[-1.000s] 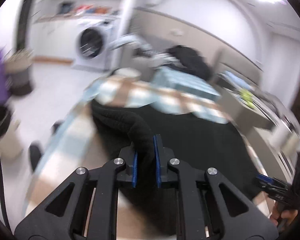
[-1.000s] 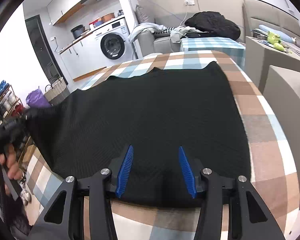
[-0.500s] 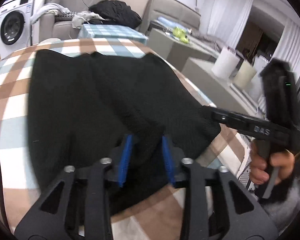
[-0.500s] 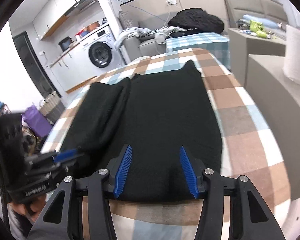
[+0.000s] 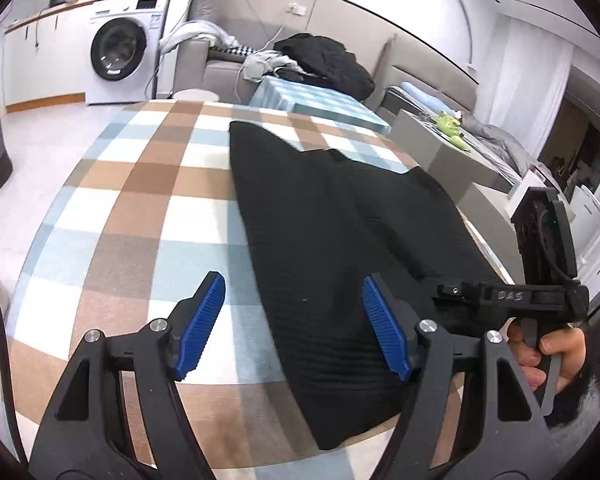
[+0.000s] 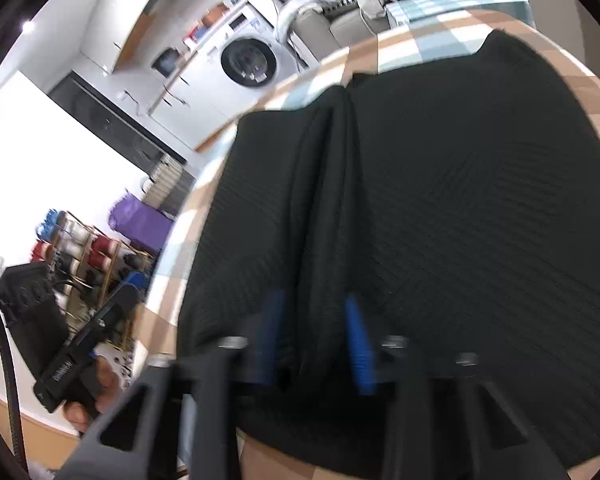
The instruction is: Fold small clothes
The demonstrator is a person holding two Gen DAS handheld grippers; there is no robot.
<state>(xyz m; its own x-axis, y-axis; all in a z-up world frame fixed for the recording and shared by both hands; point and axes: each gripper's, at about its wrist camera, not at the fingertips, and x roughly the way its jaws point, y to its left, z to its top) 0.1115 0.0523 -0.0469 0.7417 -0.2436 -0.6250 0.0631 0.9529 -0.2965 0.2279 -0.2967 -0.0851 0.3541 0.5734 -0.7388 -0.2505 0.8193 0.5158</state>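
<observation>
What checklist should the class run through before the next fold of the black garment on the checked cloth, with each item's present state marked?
1. Left gripper released: ok, its blue pads stand wide apart with nothing between them.
2. First fold laid down: ok, one side of the black garment lies over its middle, leaving a ridge along its length.
3. Garment fully on the checked tablecloth: cannot tell, its near hem sits right at the table edge.
4. Right gripper on the fabric: cannot tell, its pads are apart over the near hem but the picture is blurred.
5. Fabric free of bunching: not ok, the folded edge stands up in wrinkles.
</observation>
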